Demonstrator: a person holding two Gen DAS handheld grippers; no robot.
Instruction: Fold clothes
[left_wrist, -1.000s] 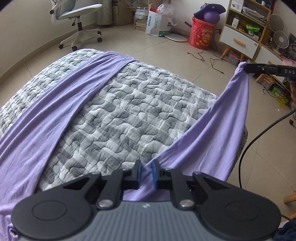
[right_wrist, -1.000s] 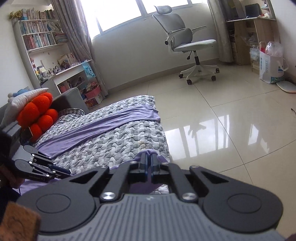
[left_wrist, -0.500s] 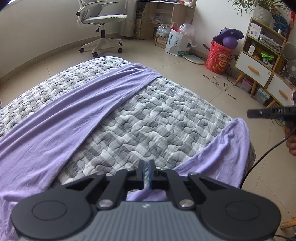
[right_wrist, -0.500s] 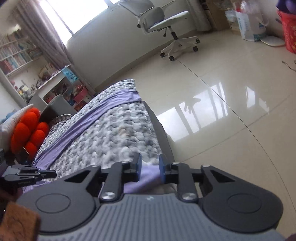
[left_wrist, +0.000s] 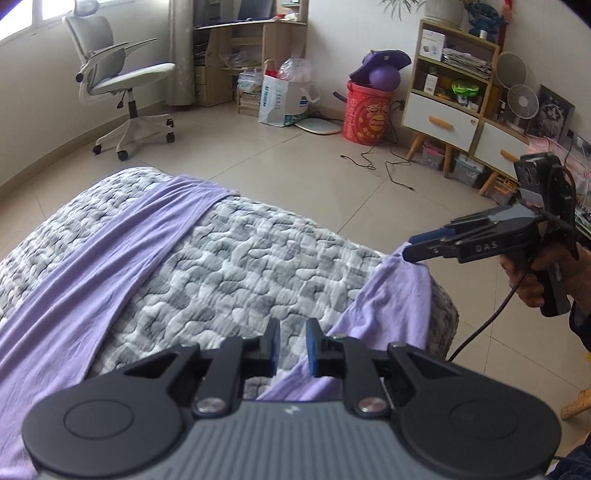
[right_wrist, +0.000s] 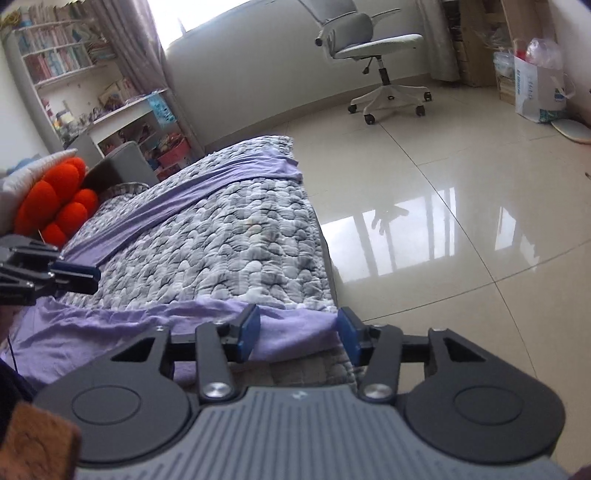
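garment (left_wrist: 92, 280) on bed (left_wrist: 258, 266) | left gripper (left_wrist: 290, 347) over near edge | right gripper (right_wrist: 297, 334) over corner

Soft daylight comes through the tall window behind the grey curtain (right_wrist: 125, 48), blown out white, and it glares off the glossy pale floor tiles (right_wrist: 417, 236). Both views bow strongly at their dark corners. The right wrist view is slightly soft.
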